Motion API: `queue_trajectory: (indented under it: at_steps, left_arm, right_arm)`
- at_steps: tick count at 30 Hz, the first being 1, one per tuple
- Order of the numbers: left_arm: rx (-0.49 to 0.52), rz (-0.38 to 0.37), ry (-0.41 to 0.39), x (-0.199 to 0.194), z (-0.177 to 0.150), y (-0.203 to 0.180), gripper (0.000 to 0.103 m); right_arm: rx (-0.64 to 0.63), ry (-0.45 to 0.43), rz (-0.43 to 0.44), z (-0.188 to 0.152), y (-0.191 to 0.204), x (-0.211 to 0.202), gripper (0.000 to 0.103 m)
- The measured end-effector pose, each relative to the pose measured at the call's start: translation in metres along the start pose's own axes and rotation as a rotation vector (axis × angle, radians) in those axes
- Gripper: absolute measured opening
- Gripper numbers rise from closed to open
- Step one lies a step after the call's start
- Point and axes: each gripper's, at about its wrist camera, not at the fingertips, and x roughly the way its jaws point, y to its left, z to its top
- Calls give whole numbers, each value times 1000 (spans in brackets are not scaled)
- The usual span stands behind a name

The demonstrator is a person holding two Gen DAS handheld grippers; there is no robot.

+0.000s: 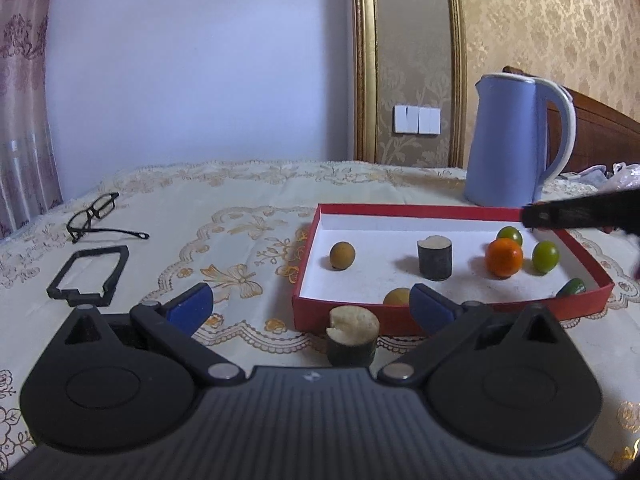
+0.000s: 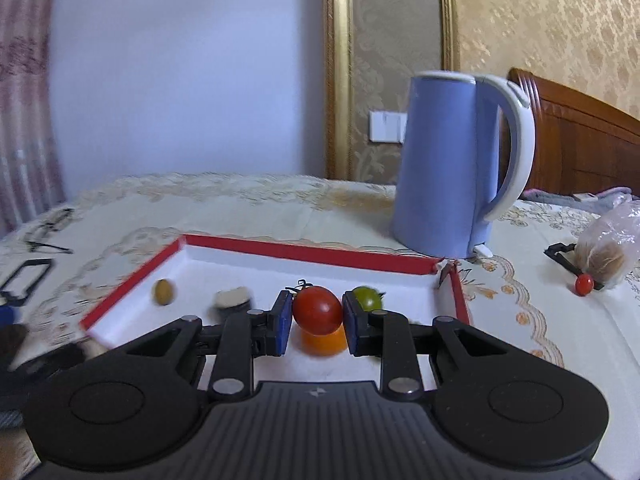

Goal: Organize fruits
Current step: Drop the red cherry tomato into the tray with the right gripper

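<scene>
our right gripper (image 2: 317,322) is clenched on a red tomato (image 2: 317,309), directly above the red tray (image 2: 308,251). our left gripper (image 1: 312,306) is released around a cut piece (image 1: 352,334), outside the tray's near wall.

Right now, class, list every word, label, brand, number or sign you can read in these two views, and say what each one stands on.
No readable words, numbers or brand names in either view.
Left gripper body: a small pale emblem, a symbol only, no letters.
Right gripper body: the same small emblem, no letters.
Blue kettle, red tray, wall switches: no print visible.
</scene>
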Motion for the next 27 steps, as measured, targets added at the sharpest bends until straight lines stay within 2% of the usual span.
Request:
queue_trajectory:
  at_steps: [7, 13, 17, 22, 27]
  left_arm:
    - [5, -19, -18, -1, -8, 1, 103]
    - [-37, -44, -32, -4, -10, 6, 103]
    - [-58, -20, -50, -7, -12, 9, 103]
    - [-116, 23, -84, -12, -13, 19, 103]
    - [-197, 70, -75, -12, -11, 32, 103]
  right_arm:
    - [6, 64, -86, 11, -6, 41, 26]
    - [-13, 74, -109, 13, -4, 46, 26]
    - [-13, 83, -111, 13, -4, 46, 26]
    - [-9, 76, -99, 7, -3, 35, 26]
    - [-3, 33, -11, -20, 4, -12, 27]
